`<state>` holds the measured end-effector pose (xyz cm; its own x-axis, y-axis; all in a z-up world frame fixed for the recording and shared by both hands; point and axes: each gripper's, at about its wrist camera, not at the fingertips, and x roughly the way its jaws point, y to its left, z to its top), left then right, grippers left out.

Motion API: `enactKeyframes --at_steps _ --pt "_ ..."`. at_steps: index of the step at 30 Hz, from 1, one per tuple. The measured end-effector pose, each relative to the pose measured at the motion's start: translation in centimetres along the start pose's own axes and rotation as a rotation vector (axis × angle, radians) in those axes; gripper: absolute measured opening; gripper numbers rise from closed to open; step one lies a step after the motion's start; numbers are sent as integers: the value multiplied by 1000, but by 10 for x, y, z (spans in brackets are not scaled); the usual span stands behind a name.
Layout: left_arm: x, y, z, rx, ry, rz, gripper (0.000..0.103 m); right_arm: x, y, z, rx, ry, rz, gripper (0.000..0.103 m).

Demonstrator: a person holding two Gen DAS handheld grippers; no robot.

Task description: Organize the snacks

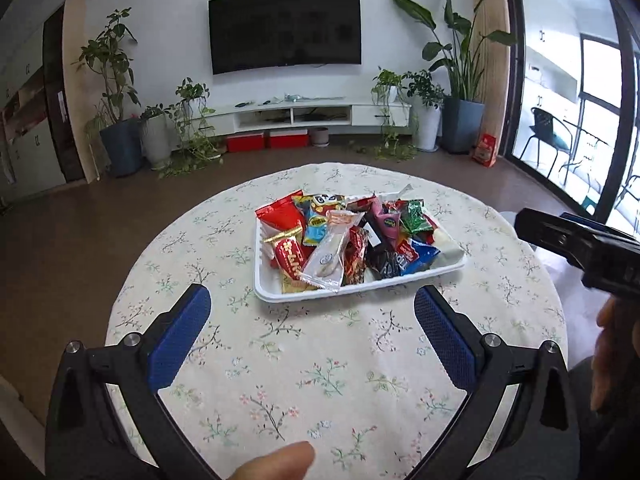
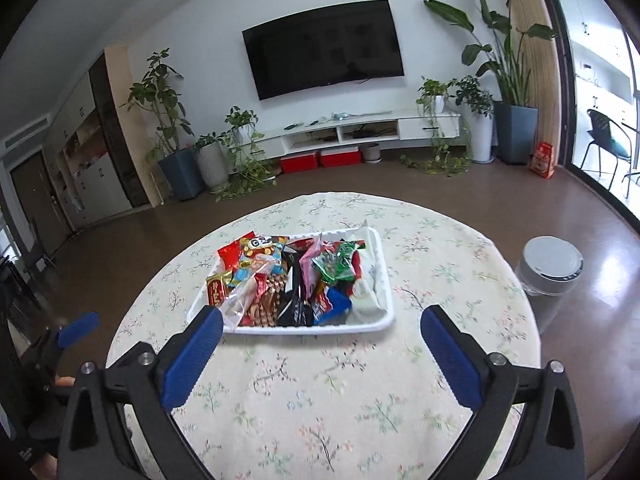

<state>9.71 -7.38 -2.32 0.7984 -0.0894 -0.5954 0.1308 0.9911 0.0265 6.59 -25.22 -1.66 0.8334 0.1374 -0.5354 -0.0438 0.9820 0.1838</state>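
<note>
A white tray holding several wrapped snacks sits in the middle of a round table with a floral cloth. My left gripper is open and empty, hovering just in front of the tray's near edge. The tray and snacks also show in the right wrist view. My right gripper is open and empty, at the tray's near edge and above the cloth. The right gripper's body shows at the right of the left view.
A clear jar with a grey lid stands beyond the table's right edge. Past the table are bare floor, a TV on the wall, a low white cabinet and potted plants. A glass door is on the right.
</note>
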Motion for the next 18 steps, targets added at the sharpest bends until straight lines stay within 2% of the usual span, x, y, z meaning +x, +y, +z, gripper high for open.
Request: enactKeyframes --at_steps 7,11,18 --pt "-19 -12 -5 -44 47 0 103 -37 10 -12 -41 -46 -94 102" --pt "-23 -9 -10 -86 94 20 103 -48 15 -21 -63 -48 -106 102" --pt "-26 -6 -17 -93 122 59 103 -54 24 -27 -84 -47 -112 102"
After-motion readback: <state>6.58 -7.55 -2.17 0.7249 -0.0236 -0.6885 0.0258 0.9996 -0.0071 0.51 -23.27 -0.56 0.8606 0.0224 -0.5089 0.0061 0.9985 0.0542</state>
